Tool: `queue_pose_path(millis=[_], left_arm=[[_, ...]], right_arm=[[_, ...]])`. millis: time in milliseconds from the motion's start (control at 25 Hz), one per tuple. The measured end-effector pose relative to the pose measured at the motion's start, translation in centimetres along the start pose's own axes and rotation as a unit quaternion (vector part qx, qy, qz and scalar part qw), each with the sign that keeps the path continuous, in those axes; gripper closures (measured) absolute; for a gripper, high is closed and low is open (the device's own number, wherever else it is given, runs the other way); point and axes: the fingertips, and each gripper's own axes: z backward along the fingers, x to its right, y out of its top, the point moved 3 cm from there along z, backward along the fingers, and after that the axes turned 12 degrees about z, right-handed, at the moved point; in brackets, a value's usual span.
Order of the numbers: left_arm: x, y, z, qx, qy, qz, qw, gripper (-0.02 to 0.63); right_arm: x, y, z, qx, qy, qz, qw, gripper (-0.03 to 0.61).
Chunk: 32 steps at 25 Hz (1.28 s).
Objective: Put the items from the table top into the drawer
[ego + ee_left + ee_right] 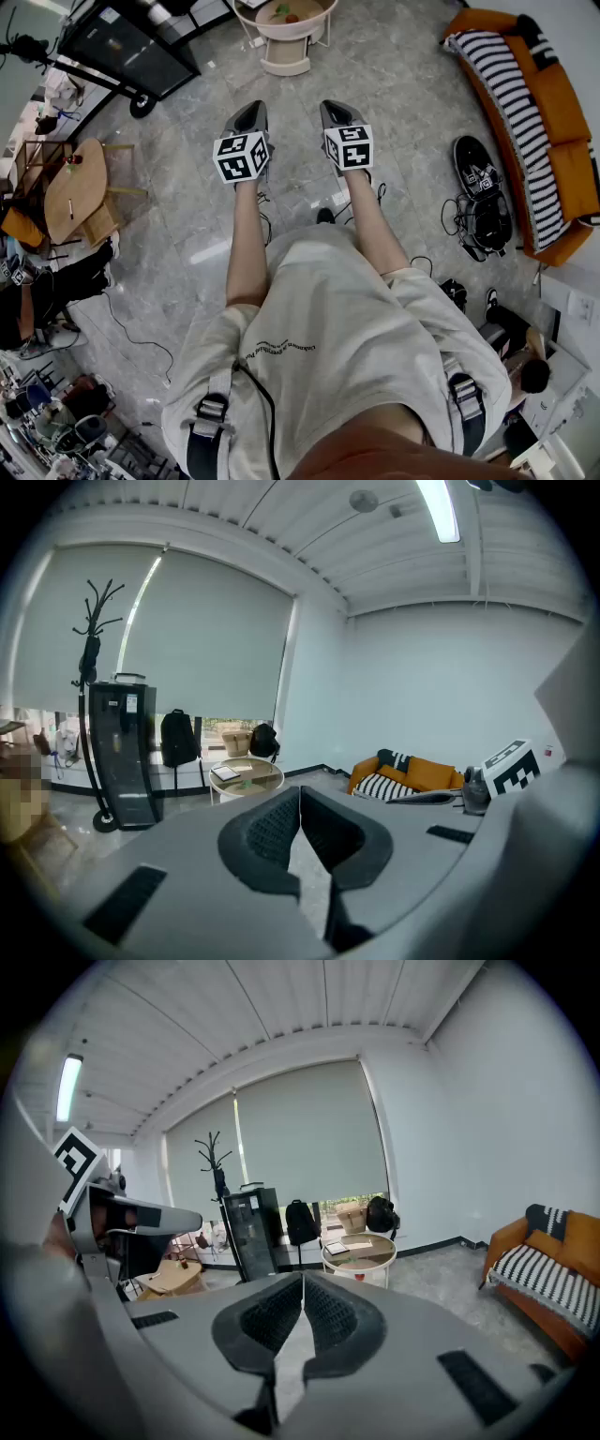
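Logging progress: the task is being judged as not yet started. No drawer is being shown in any view, nothing is being carried, and the person is standing on open grey floor (169, 272), well apart from all furniture.

Far left, head view: a low wooden tabletop (75, 192) is being seen with a few small things on it, too small to name.

Left tongs (249, 114): being held out ahead of the body and tipped slightly down. In the left gripper view the jaws are being pressed together at the tips, with nothing between them.

Between the two tongs and farther off: a round tabletop (281, 37) is being seen, bearing a flat rectangular item (226, 773) and some small green and red bits. It is being taken as the likelier carrier of the task's items, though the pictures are not settling this.

Direction and long axis: not being resolved. The flat item is too small and too distant for its long side or heading to be read, and the small bits are showing no clear axis.

Right tongs (336, 111): being held level with the left pair, jaws likewise closed tip to tip and empty.

Far right: an orange sofa (567, 112), not part of the task.

Left to do, as judged: everything, namely the approach, the finding and opening of the drawer, and each pick and placement.
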Motion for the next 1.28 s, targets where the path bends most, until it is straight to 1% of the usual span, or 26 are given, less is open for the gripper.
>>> queue_pose_path(millis=[120,240,320,400,520,560,680,760,880,1040,1160,1280], left_arm=[[1.4,0.1,-0.8,0.004,0.004,-0.008,1.0,0.592],[2.2,-0.1,-1.5,0.012,0.009,-0.008,0.9999,0.592],[2.4,-0.6,-1.9,0.008,0.009,-0.005,0.9999,0.592],[2.1,-1.4,-2.1,-0.005,0.007,0.0,1.0,0.592],[0.8,-2.5,-2.4,-0.025,0.008,0.002,0.9997,0.592],[0.0,-2.6,-2.6,-0.028,0.011,0.006,0.9995,0.592],[-2.9,-2.7,-3.5,-0.028,0.023,0.035,0.9987,0.592],[-4.7,-2.4,-4.3,-0.031,0.02,0.041,0.9985,0.592],[-6.7,-1.2,-6.2,-0.041,-0.009,0.032,0.9986,0.592],[-10.6,3.1,-10.2,-0.053,-0.055,0.008,0.9971,0.592],[-14.1,6.1,-12.6,-0.052,-0.083,0.018,0.995,0.592],[-17.4,7.4,-14.7,-0.063,-0.107,0.027,0.9919,0.592]], right_arm=[[1.5,-0.3,0.2,0.004,0.005,-0.006,1.0,0.54],[3.1,-0.3,0.0,0.018,0.01,-0.025,0.999,0.54],[4.0,-0.4,-0.2,0.025,0.008,-0.036,0.999,0.54],[4.4,-0.8,-0.6,0.028,0.003,-0.053,0.998,0.54],[4.5,-1.4,-1.6,0.044,0.006,-0.114,0.993,0.54],[4.5,-1.6,-2.0,0.05,0.011,-0.125,0.991,0.54],[3.8,-1.8,-3.1,0.055,0.018,-0.12,0.991,0.54],[3.3,-1.9,-4.3,0.046,0.014,-0.112,0.993,0.545],[2.6,-1.7,-6.8,0.019,-0.003,-0.094,0.995,0.546],[1.2,0.9,-11.5,0.007,-0.039,-0.089,0.995,0.546],[-0.2,2.5,-14.8,-0.003,-0.065,-0.083,0.994,0.546],[-1.1,3.1,-17.9,-0.021,-0.086,-0.081,0.993,0.546]])
